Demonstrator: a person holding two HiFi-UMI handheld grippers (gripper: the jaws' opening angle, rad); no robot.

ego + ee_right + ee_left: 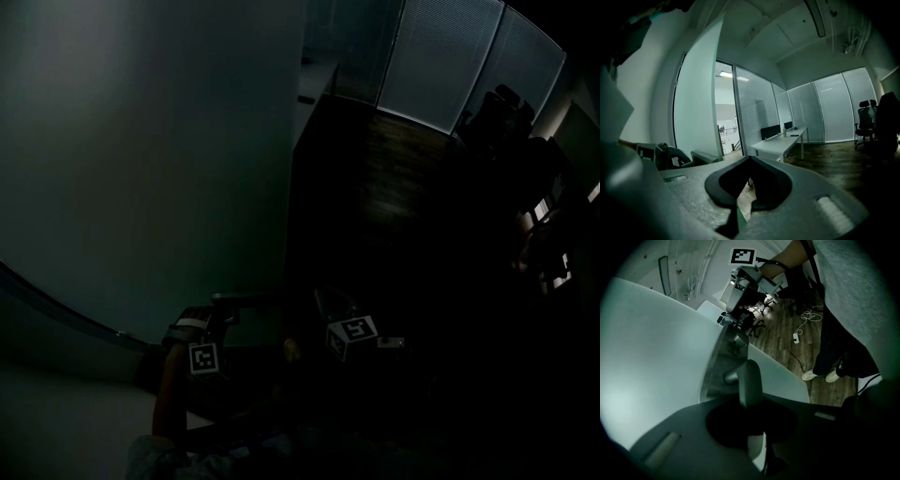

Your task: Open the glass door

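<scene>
The glass door [141,169] filled the left of the dim room as a broad pale panel. At its free edge, low down, the left gripper [751,418] had its jaws clamped on the door handle [748,376], a grey lever standing out from a metal plate on the door and running straight between the two jaws. Just right of the door's edge a lit passage showed. The right gripper [740,197] hung a little to the right of the handle and off the door, jaws drawn together with nothing between them. Further right of the door stood a long white desk [783,143] on the dark wood floor [834,154]. Beyond it ran a wall of pale slatted panels [829,112], and a black office chair [865,117] sat farthest from the door.
</scene>
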